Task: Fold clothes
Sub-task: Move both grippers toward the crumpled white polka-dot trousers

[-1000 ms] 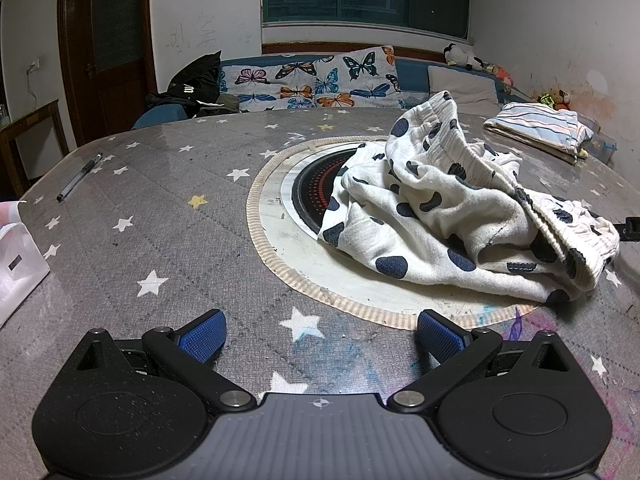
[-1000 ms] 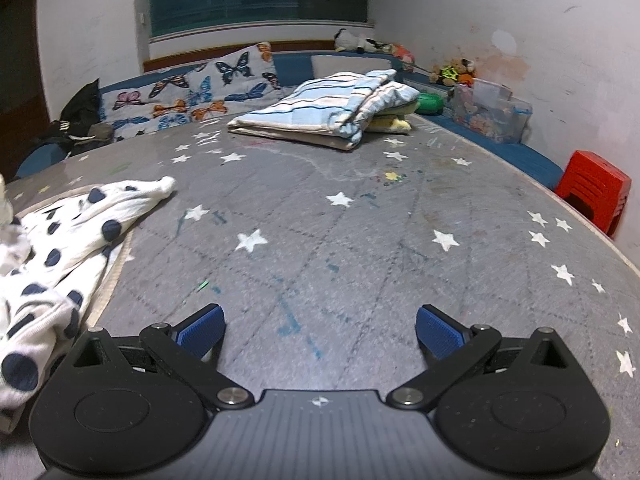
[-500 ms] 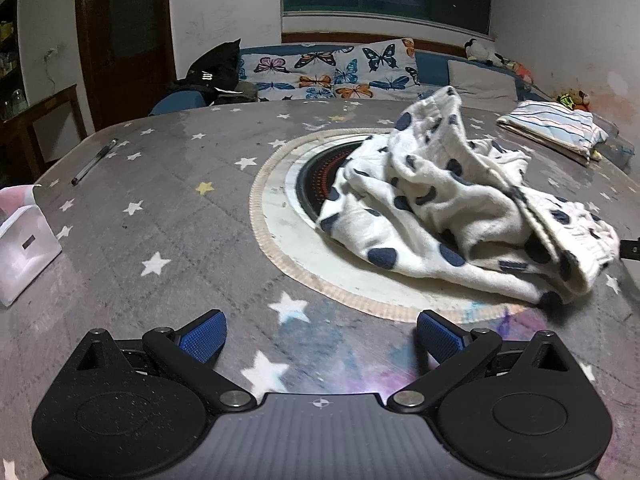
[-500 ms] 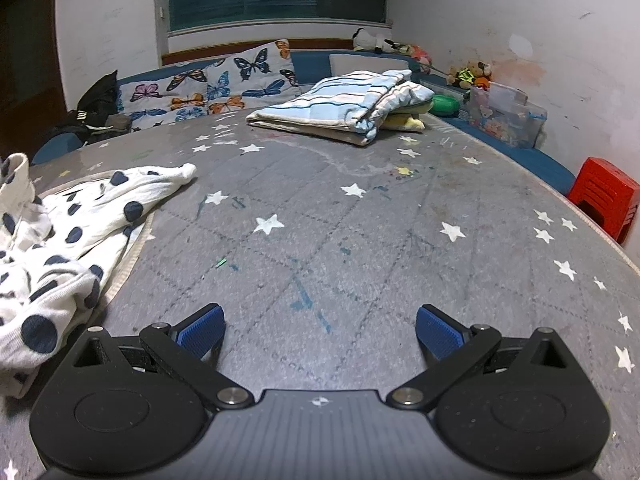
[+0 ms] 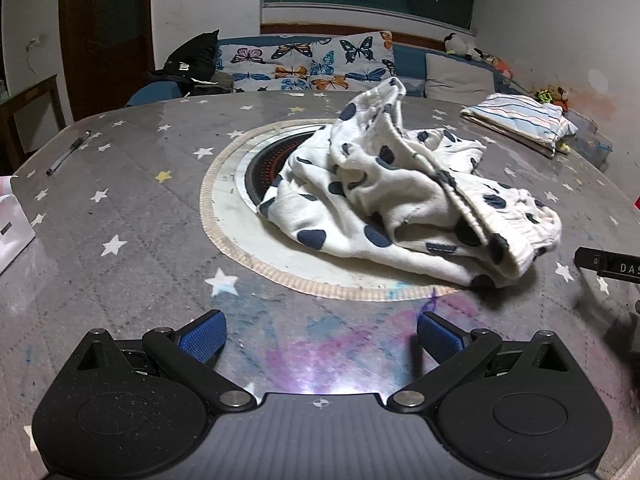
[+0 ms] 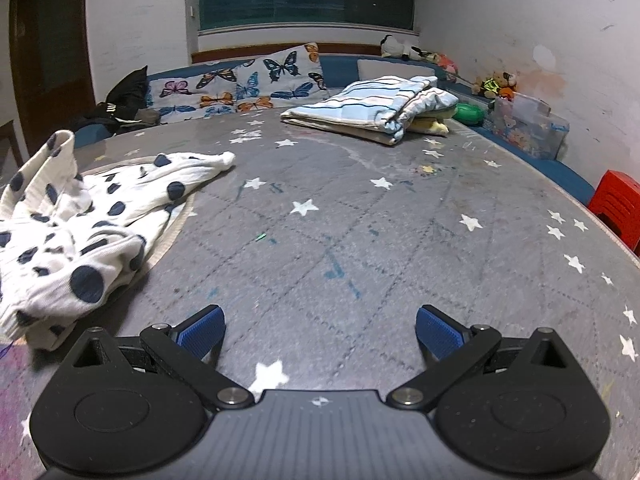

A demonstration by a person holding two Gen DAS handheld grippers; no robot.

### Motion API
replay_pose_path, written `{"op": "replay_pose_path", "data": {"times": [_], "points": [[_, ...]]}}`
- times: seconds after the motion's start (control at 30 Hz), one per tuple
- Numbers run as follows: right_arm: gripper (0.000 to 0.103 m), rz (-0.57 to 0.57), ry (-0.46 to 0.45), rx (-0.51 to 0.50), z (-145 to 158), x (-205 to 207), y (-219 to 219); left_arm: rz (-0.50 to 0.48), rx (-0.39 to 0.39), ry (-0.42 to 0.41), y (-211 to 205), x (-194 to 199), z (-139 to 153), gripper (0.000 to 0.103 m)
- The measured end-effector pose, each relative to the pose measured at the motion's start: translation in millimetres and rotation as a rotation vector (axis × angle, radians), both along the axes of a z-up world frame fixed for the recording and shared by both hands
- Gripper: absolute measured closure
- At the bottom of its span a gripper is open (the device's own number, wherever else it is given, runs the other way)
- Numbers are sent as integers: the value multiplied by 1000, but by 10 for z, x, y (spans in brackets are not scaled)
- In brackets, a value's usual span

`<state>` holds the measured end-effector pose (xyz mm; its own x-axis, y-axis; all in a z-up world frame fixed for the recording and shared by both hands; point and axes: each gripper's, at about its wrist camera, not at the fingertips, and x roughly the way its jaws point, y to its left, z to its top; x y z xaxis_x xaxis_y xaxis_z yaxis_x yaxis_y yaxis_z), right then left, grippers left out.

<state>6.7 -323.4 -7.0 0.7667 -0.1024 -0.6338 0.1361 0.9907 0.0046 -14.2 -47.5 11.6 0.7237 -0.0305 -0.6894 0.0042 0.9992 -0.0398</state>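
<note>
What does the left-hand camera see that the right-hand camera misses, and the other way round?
Only the left wrist view shows the pen, the white box at the table's left edge and the round centre plate under the clothes. Only the right wrist view shows the red stool, the green item and the clear toy bin. Both show the crumpled polka-dot garment, the folded striped cloth, the butterfly cushions and the star-print table. The left gripper and right gripper are open.

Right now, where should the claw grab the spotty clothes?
Probably the thick ribbed cuff at the near right end of the spotty clothes. It bulges up off the table, so the open right claw could come from the right and pinch it. The middle is just a crumpled heap.
</note>
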Motion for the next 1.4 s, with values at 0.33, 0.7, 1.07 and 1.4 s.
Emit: {"op": "replay_pose_path", "data": {"times": [0.33,0.7,1.07,1.4], "points": [[0,73,-4,7,14,-127,151,-25,-5,12,-99,-14,9,0],[0,137,-9,35,40,-206,285,-48,-9,12,-197,-54,26,0],[0,201,-15,67,60,-259,419,-57,-7,9,-245,-97,59,0],[0,242,-38,90,113,-353,484,-51,4,-9,-275,-190,134,0]]}}
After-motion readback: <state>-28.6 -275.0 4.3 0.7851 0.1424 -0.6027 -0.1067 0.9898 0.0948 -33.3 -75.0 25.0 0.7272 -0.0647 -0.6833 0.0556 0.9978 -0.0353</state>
